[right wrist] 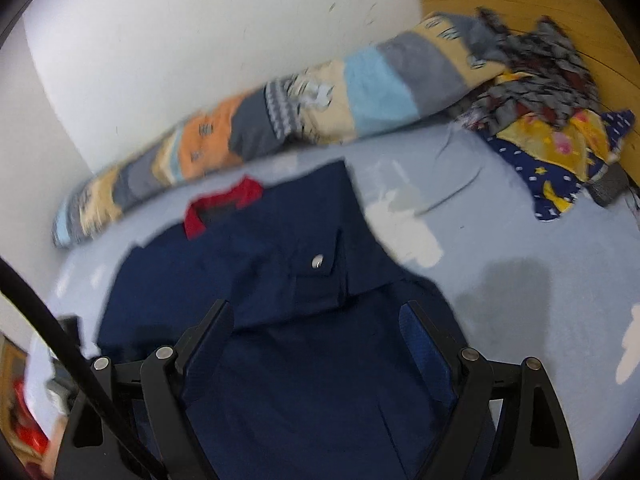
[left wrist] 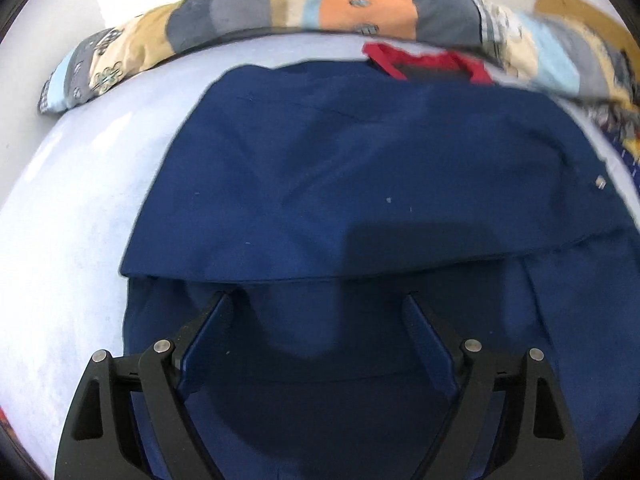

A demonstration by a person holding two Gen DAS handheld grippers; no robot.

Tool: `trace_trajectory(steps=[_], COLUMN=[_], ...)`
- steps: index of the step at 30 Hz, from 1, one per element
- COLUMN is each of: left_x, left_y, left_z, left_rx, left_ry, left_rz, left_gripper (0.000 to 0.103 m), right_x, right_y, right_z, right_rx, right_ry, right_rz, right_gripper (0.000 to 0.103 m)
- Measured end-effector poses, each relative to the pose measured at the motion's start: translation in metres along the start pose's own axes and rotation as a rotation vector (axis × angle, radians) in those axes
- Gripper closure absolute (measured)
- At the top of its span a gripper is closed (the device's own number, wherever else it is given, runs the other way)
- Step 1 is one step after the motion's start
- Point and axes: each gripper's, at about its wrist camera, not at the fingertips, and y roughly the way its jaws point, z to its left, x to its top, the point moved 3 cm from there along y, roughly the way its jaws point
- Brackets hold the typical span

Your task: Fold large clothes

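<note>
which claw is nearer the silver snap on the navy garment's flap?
Right, judging by its view. The silver snap sits just beyond the right claw, on the navy garment. From the left claw, it appears small, far off to the right.

The shirt (left wrist: 360, 168) lies on the bed (left wrist: 60, 240), the long pillow (left wrist: 280, 8) behind it.

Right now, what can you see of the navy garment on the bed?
The garment is dark navy, woven-looking cloth, with a red collar toward the bolster and a flapped pocket with a silver snap. It lies on the pale blue sheet, partly folded: one layer is doubled over the lower part, its edge crossing just ahead of both tools. It is mildly creased, with a few light specks. The left tool and right tool are open above it; contact can't be judged.
</note>
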Motion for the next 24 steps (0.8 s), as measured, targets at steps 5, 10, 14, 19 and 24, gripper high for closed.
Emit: trace_trajectory(steps=[5,10,14,19,24], left_x=[0.015,0.013,0.010,0.016,0.002], left_y=[-0.027,0.002,0.012,-0.022,-0.069], left_z=[0.016,0.045,0.049,0.051,0.048], left_rx=[-0.003,0.024,0.003,-0.021,-0.046], left_ry=[-0.050,-0.106,-0.090,-0.125,-0.148], left_rz=[-0.138,-0.082,-0.042,-0.107,-0.176], left_gripper=[0.017,0.017,0.016,0.016,0.016], right_x=[0.003,0.000,-0.010,0.001,0.004], right_y=[0.043,0.104,0.145,0.124,0.073], right_z=[0.034,0.034,0.000,0.006,0.021], right_rx=[0.004,-0.015,-0.060,-0.025,0.018], right_ry=[-0.127,-0.117,-0.051,-0.038,-0.082], right_rz=[0.037,0.134,0.255,0.247,0.155], right_gripper=[0.049,0.055,0.056,0.055,0.050])
